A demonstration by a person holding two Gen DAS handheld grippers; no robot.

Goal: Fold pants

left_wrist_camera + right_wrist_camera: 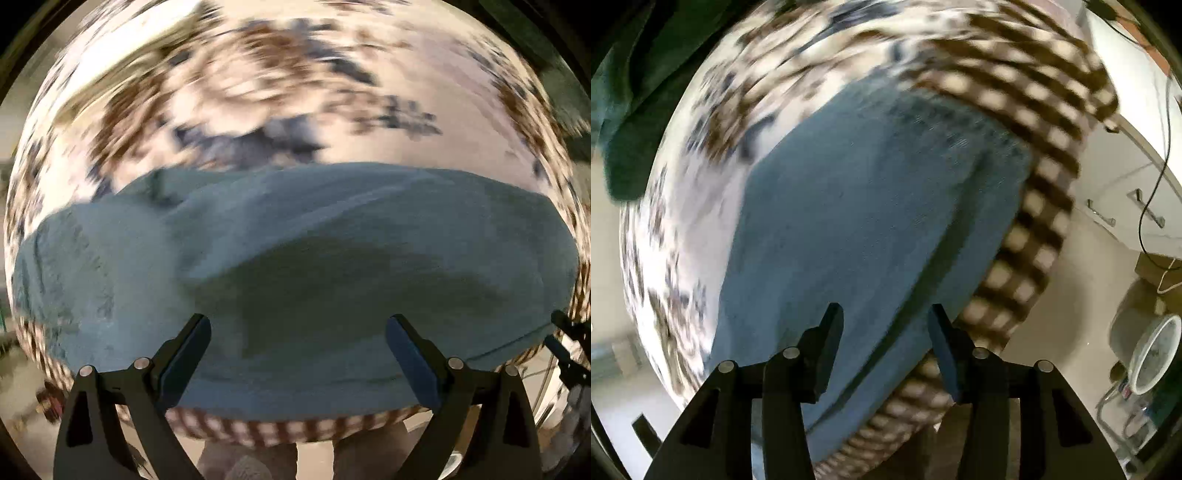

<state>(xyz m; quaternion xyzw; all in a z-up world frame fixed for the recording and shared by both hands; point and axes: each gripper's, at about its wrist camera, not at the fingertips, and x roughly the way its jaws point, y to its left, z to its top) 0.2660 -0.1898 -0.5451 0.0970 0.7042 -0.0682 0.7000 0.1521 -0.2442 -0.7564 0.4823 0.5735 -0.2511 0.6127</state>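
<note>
A: Where does the left wrist view look from?

B: From just behind the left gripper (298,363), whose fingers enter at 7 and 5 o'clock. It faces down and forward, close above the blue pants (295,266), with the patterned cloth (424,74) running off toward 12 o'clock.

A: And the right wrist view?

B: From behind the right gripper (885,350), also close and tilted down, with the pants (857,206) slanting from 7 toward 1 o'clock. The room floor (1082,302) shows at 3 o'clock.

A: What do they share?

B: The pants and the cloth (1027,122) beneath them. Both views are motion-blurred.
</note>
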